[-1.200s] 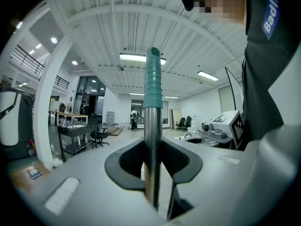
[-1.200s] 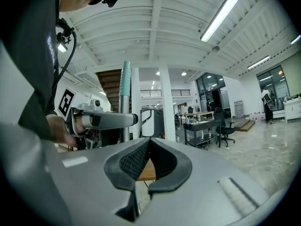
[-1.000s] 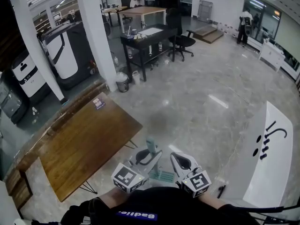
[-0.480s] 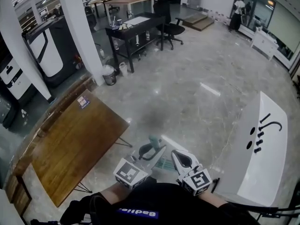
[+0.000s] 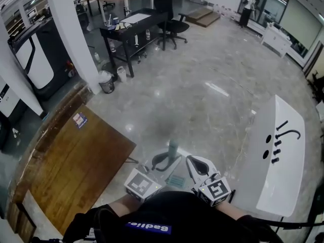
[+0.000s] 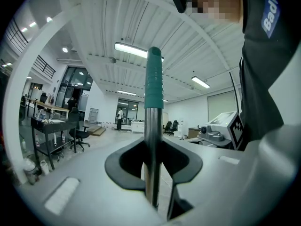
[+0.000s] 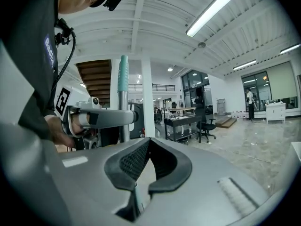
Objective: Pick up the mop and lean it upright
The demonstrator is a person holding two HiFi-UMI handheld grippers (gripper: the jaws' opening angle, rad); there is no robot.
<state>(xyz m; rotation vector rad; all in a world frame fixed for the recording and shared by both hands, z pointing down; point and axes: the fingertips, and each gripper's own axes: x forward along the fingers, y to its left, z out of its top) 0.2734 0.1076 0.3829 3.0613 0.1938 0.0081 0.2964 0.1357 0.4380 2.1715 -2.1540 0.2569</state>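
Left hand-held gripper point(image 6: 153, 166) pinching mop handle point(image 6: 153, 86), right hand-held gripper point(image 7: 141, 173) pressed together, wooden table point(image 5: 76, 161) alongside

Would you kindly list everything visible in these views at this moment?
mop handle: one, silver with teal grip, upright in the left gripper
wooden table: one, brown, near left
desk: one, black, far across the floor
office chair: one, black, beside the desk
pillars: two, white, left
bin: one, grey, by a pillar
counter: one, white, right
distant person: one, white top, far glass wall
left gripper: one, grey, shut on the mop handle
right gripper: one, grey, shut, empty
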